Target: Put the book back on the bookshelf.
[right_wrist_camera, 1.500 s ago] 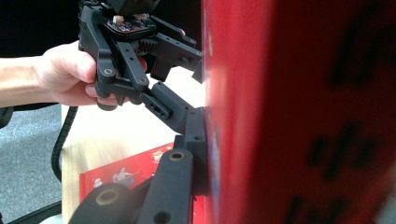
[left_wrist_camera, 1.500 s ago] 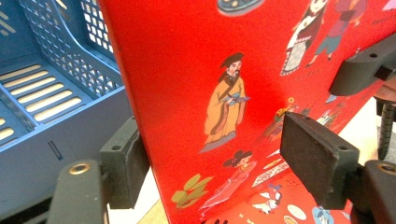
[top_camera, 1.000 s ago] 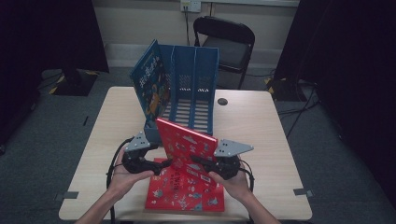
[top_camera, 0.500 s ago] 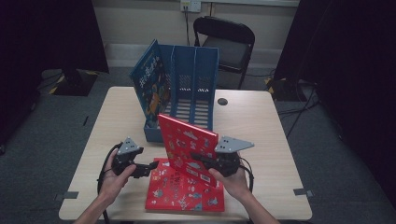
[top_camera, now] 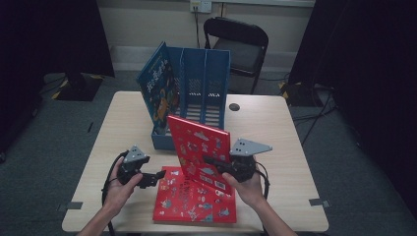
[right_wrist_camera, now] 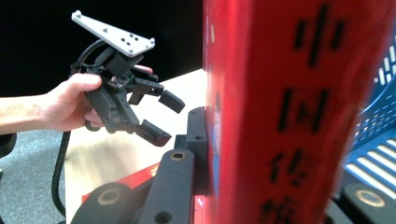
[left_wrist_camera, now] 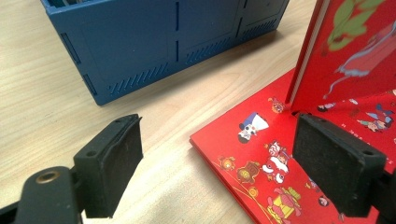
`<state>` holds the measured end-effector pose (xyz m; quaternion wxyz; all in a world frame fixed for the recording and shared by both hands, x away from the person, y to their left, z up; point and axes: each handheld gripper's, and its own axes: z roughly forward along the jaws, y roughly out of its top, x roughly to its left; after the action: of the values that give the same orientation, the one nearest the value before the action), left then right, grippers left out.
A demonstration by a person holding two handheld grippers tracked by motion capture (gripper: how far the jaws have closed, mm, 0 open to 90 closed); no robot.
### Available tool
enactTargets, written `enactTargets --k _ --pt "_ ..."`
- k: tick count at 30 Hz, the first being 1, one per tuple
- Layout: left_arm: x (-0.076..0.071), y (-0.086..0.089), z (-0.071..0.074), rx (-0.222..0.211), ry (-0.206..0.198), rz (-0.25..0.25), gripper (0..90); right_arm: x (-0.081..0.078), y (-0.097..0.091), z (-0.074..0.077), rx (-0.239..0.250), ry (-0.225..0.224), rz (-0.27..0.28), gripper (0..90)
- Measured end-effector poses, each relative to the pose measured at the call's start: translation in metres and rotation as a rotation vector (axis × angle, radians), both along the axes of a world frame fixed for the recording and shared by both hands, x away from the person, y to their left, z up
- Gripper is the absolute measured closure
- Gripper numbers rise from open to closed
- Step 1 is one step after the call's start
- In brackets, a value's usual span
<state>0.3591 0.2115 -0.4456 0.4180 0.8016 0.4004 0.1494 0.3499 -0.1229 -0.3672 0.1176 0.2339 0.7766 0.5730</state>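
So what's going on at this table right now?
A person is sorting red picture books. The right gripper is clamped on one red book, standing it upright on another red book lying flat on the table. The left gripper hangs open beside them, holding nothing. A blue file rack behind has one book leaning in it.

On the pale wooden table (top_camera: 275, 123), the blue plastic file rack (top_camera: 196, 93) stands behind 2 red picture books — the flat red book (top_camera: 194, 204) lies in front, the upright red book (top_camera: 199, 147) stands on it — a blue book (top_camera: 157, 93) leans in the rack's left compartment.
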Motion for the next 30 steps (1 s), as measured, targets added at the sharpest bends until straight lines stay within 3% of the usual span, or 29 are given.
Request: enactTargets --k 18,30 --pt "0.0 -0.001 -0.001 0.008 0.005 -0.006 15.8 0.017 -0.008 0.02 0.023 -0.033 -0.065 80.6" --pt "0.0 -0.003 -0.002 0.008 0.014 -0.008 15.8 0.039 -0.004 0.039 0.066 -0.056 -0.116 80.6"
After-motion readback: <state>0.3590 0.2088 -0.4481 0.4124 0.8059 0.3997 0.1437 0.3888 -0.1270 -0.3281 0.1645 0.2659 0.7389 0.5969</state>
